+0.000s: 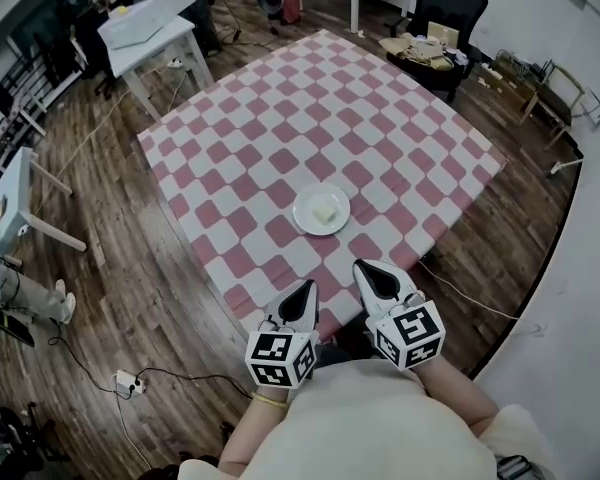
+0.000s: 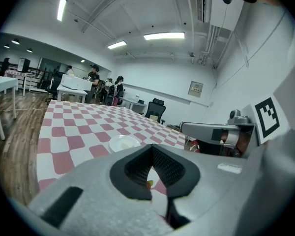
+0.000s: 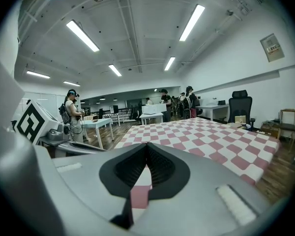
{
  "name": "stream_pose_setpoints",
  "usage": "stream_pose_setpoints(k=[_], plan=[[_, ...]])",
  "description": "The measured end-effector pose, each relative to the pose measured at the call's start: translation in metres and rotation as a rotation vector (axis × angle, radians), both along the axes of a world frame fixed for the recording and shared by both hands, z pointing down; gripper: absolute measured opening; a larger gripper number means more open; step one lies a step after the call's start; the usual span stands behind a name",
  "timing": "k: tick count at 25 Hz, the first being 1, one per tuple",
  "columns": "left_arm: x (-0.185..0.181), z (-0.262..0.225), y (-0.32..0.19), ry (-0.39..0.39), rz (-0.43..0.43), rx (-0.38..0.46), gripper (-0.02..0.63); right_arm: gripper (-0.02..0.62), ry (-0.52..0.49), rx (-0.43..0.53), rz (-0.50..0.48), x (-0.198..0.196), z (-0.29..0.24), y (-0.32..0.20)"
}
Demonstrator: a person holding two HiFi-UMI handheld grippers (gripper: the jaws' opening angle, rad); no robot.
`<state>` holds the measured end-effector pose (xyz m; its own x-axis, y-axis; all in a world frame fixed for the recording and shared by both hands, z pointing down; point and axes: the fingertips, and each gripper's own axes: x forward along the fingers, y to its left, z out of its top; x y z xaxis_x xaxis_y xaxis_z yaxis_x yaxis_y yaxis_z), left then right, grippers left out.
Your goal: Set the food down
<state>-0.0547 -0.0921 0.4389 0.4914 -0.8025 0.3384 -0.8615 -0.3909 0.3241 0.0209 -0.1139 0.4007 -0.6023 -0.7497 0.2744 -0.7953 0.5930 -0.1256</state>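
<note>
A pale yellow piece of food (image 1: 325, 212) lies on a white plate (image 1: 304, 220) on the red-and-white checked tablecloth (image 1: 320, 118), near the table's front edge. My left gripper (image 1: 306, 290) hovers over that front edge, below and slightly left of the plate, shut with nothing in it. My right gripper (image 1: 366, 269) hangs beside it, just right of the plate and a little nearer to it, also shut and empty. In the left gripper view the plate (image 2: 113, 144) sits just beyond the closed left gripper (image 2: 151, 150). The right gripper view looks past the right gripper (image 3: 147, 146) over bare cloth.
White tables (image 1: 150, 23) stand on the wood floor to the left. A black office chair (image 1: 445, 13) with cardboard items is at the far right corner. Cables and a power strip (image 1: 128, 381) lie on the floor. People (image 3: 71, 109) stand in the background.
</note>
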Motion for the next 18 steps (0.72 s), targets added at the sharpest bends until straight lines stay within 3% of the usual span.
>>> stream_pose_setpoints(k=[18], plan=[[0.024,-0.005,0.051,-0.021,-0.131,-0.008,0.003,0.003,-0.055,-0.004,-0.110,0.026,-0.008,0.042]])
